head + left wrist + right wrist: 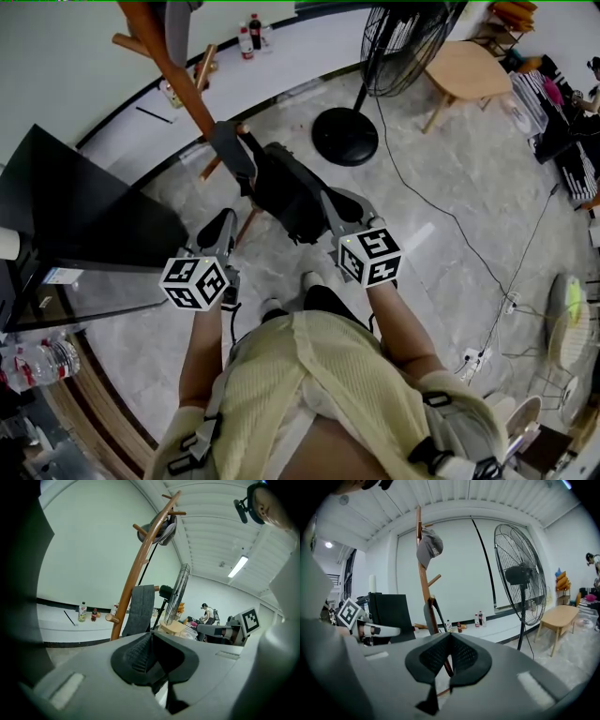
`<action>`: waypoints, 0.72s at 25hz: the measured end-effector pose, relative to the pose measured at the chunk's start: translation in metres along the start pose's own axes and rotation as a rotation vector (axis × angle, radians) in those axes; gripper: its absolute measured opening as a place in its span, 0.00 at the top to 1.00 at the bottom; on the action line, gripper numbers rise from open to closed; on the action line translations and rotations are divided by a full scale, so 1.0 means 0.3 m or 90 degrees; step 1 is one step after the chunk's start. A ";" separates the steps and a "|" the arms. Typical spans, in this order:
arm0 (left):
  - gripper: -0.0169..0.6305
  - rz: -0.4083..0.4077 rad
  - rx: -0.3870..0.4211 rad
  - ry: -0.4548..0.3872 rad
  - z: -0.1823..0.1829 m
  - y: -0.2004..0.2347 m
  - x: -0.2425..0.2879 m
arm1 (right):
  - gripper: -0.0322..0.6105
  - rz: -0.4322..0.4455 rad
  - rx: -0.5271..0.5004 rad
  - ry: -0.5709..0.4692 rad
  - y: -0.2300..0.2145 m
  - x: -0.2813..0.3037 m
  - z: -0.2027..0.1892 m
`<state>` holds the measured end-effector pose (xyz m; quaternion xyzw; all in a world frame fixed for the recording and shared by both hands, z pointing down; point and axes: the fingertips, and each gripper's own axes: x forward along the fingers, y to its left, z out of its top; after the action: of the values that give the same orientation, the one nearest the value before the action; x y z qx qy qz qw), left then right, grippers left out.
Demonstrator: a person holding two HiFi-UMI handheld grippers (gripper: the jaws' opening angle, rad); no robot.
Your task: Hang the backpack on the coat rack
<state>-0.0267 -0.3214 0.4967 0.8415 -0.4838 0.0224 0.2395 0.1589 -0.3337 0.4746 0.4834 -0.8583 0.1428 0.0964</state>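
The dark backpack (284,190) hangs against the wooden coat rack (173,66), its grey strap (231,152) looped over a low peg. In the left gripper view the strap (142,609) hangs down beside the curved pole (140,564), and a grey cap (159,529) sits on an upper peg. My left gripper (219,227) is shut and empty, just left of the pack. My right gripper (330,202) is shut too, close by the pack's right side, with nothing between its pads. The right gripper view shows the rack (423,573) and the cap (430,546) straight ahead.
A large pedestal fan (375,56) stands behind the rack, its cable trailing across the tiled floor. A low wooden table (469,70) is at the far right. A black cabinet (75,206) stands on the left. Bottles (249,37) line the wall ledge.
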 end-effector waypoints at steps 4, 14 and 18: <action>0.97 0.020 0.002 -0.002 0.023 -0.002 -0.029 | 0.95 0.004 0.014 -0.003 0.008 -0.016 0.026; 0.98 0.034 0.023 -0.028 0.101 -0.020 -0.079 | 0.95 -0.008 -0.009 -0.036 0.038 -0.053 0.132; 0.98 0.041 0.053 -0.038 0.136 -0.033 -0.100 | 0.95 -0.005 -0.032 -0.067 0.079 -0.091 0.207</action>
<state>-0.0426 -0.3105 0.4487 0.8349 -0.5163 0.0249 0.1890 0.1510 -0.3210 0.4043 0.4913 -0.8634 0.0954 0.0638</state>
